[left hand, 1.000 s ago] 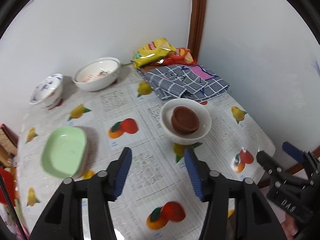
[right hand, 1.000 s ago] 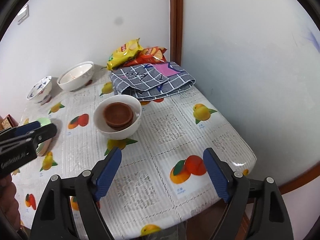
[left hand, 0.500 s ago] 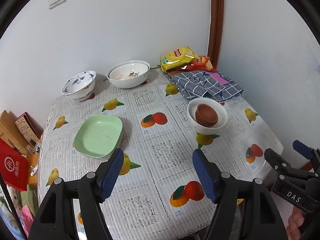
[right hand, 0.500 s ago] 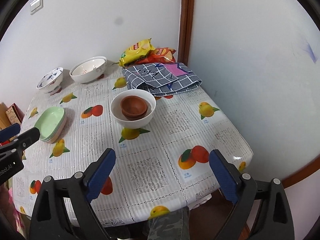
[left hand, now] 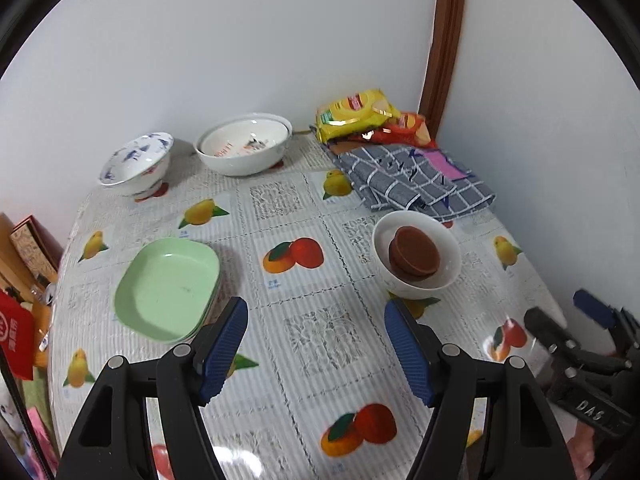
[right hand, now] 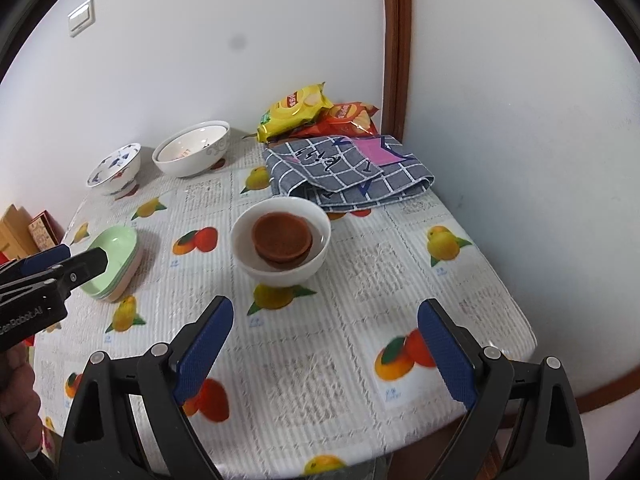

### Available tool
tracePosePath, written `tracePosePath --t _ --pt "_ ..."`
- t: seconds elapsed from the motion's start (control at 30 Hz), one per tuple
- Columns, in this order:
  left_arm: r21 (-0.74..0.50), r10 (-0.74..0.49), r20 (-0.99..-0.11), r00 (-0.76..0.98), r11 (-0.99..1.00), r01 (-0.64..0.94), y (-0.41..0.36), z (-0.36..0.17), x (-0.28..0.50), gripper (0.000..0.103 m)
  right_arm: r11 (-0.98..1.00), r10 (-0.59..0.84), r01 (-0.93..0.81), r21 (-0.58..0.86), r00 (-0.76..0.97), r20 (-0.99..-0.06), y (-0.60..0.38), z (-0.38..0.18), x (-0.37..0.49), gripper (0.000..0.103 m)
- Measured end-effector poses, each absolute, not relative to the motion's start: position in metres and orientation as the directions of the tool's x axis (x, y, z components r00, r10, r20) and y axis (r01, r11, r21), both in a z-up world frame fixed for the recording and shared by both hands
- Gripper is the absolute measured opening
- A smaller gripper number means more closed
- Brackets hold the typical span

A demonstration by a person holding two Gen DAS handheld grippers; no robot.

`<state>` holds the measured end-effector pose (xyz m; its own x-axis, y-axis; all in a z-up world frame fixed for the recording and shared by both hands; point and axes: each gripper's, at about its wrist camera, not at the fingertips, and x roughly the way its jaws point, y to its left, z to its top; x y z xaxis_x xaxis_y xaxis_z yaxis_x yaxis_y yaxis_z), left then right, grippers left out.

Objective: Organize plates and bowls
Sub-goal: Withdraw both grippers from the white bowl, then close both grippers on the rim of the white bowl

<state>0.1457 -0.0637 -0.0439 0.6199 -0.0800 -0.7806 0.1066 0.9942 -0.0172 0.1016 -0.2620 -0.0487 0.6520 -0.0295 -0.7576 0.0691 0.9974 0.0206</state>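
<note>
The left gripper (left hand: pixel 316 344) hangs above the fruit-print worktop (left hand: pixel 320 344), its jaws parted and empty, with the stacked pale green square plates (left hand: pixel 168 286) just beyond its left jaw. The right gripper (right hand: pixel 324 344) gapes wider, holding nothing; the white round bowl (right hand: pixel 280 246) holding brown bowls (right hand: pixel 282 238) sits ahead of its jaws.

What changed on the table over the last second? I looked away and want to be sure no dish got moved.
No dish moved. Both grippers drew back from the table, and their jaws have just been opening with nothing between them: left gripper, right gripper. The green plates and the white bowl with brown bowls stayed put.
</note>
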Motion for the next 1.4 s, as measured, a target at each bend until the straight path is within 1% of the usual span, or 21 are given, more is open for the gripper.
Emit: tracePosePath --t 0.1,0.2,0.27,0.4,0.47,0.5,0.57,0.73,0.93,1.0,1.07,1.2,1.27,1.3,1.4 --pt "-0.053 -0.112 -0.798 0.592 0.992 0.116 -0.068 -0.056 0.169 0.069 0.996 -0.03 0.087 0.036 0.653 -0.757 -0.272 -0.055 0.121 0.093" --pt "-0.07 -0.128 -0.806 0.578 0.99 0.121 -0.074 -0.066 0.188 0.069 0.992 -0.023 0.109 0.061 0.638 -0.769 -0.284 -0.065 0.141 0.089" --pt "-0.075 -0.133 -0.81 0.571 0.989 0.124 -0.078 -0.072 0.2 0.069 0.989 -0.016 0.122 0.079 0.63 -0.777 -0.292 -0.073 0.154 0.082" --pt "-0.071 -0.127 -0.831 0.541 0.99 0.124 -0.088 -0.09 0.228 0.069 0.984 -0.007 0.146 0.104 0.609 -0.793 -0.303 -0.091 0.18 0.08" --pt "-0.071 -0.134 -0.834 0.535 0.988 0.137 -0.092 -0.096 0.238 0.069 0.983 0.014 0.14 0.119 0.588 -0.809 -0.306 -0.101 0.193 0.068" --pt "-0.069 -0.137 -0.839 0.527 0.987 0.146 -0.095 -0.101 0.244 0.069 0.983 0.021 0.137 0.121 0.574 -0.819 -0.306 -0.107 0.2 0.064" --pt "-0.065 -0.137 -0.844 0.519 0.986 0.154 -0.098 -0.106 0.252 0.069 0.984 0.023 0.135 0.117 0.554 -0.832 -0.305 -0.117 0.211 0.053" --pt "-0.071 -0.152 -0.859 0.488 0.981 0.181 -0.107 -0.121 0.271 0.069 0.981 0.066 0.122 0.152 0.528 -0.847 -0.302 -0.135 0.233 0.053" --pt "-0.078 -0.164 -0.874 0.458 0.976 0.201 -0.112 -0.135 0.284 0.067 0.982 0.07 0.115 0.147 0.502 -0.862 -0.295 -0.149 0.247 0.053" --pt "-0.078 -0.166 -0.881 0.443 0.975 0.21 -0.114 -0.14 0.287 0.062 0.982 0.072 0.118 0.148 0.491 -0.868 -0.292 -0.154 0.251 0.053" --pt "-0.072 -0.161 -0.888 0.431 0.974 0.215 -0.116 -0.145 0.29 0.061 0.983 0.067 0.12 0.141 0.479 -0.875 -0.291 -0.159 0.254 0.051" --pt "-0.06 -0.146 -0.897 0.418 0.975 0.212 -0.118 -0.153 0.296 0.052 0.98 0.066 0.133 0.147 0.481 -0.874 -0.292 -0.162 0.256 0.051" --pt "-0.066 -0.152 -0.902 0.405 0.974 0.217 -0.119 -0.156 0.299 0.049 0.978 0.066 0.143 0.151 0.475 -0.877 -0.293 -0.162 0.257 0.051" --pt "-0.068 -0.155 -0.903 0.402 0.973 0.221 -0.12 -0.157 0.3 0.047 0.979 0.052 0.15 0.137 0.468 -0.882 -0.293 -0.162 0.257 0.051" --pt "-0.053 -0.146 -0.905 0.399 0.971 0.234 -0.124 -0.159 0.302 0.046 0.984 -0.005 0.159 0.075 0.452 -0.892 -0.293 -0.161 0.256 0.05"
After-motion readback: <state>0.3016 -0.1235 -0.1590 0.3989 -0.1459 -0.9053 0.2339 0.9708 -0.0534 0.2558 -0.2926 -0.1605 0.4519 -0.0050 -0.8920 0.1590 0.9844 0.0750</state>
